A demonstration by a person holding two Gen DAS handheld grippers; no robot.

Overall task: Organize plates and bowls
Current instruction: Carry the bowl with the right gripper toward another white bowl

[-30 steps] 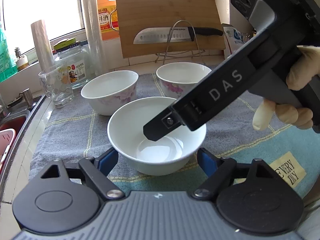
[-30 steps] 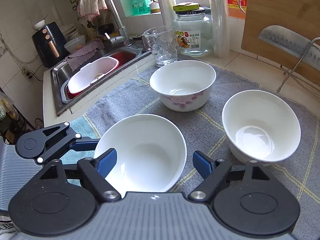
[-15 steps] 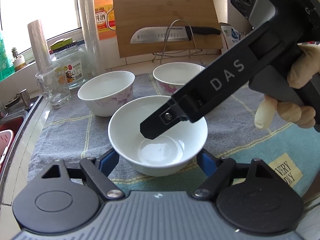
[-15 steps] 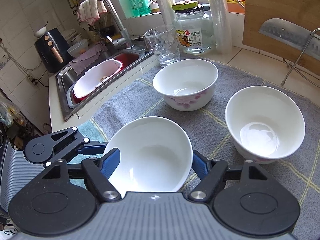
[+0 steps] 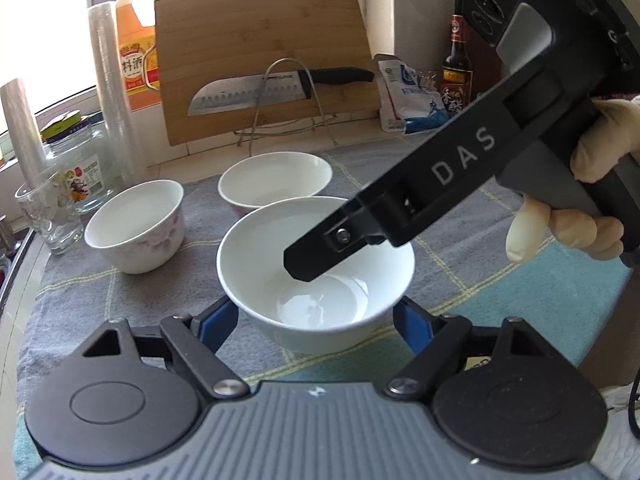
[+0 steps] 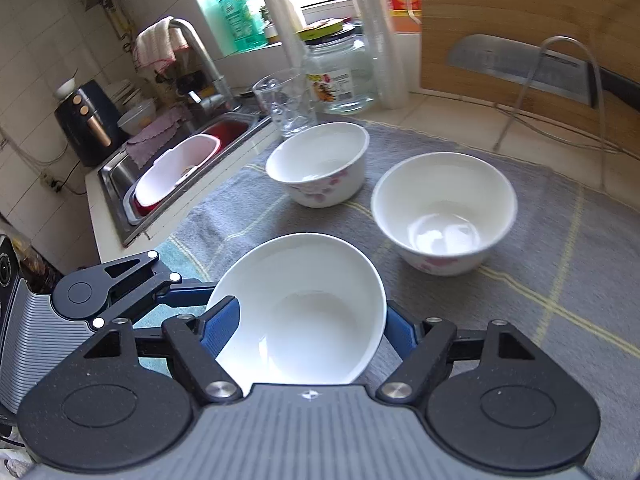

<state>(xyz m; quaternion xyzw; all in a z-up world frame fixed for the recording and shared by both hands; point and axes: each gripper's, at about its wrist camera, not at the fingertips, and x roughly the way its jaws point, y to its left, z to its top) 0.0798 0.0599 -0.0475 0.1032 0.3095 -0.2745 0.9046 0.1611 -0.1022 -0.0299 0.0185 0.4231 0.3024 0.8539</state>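
Plain bowl [image 5: 316,272]: white, glazed, on the grey towel [image 5: 132,300] nearest both cameras; two floral bowls [image 6: 318,164] [image 6: 444,212] sit well apart behind it
Right gripper [image 6: 310,330]: jaws around the plain bowl [image 6: 300,316], one blue pad at each side of the rim — whether they press it or just touch I cannot tell; the bowl looks tilted, so it is probably clamped
Left gripper [image 5: 316,320]: fingers spread wide, flanking the bowl's base, gripping nothing
Handling: rigid ceramic, fairly heavy for its size, slick glaze, will chip or break if dropped; judged best taken across the rim with firm, even pressure
Next step, as I read it: nest it into one of the floral bowls — lower gently
Hidden: the near rim is cut off by the right gripper's body; the right finger's contact is behind the bowl wall; no plates in view
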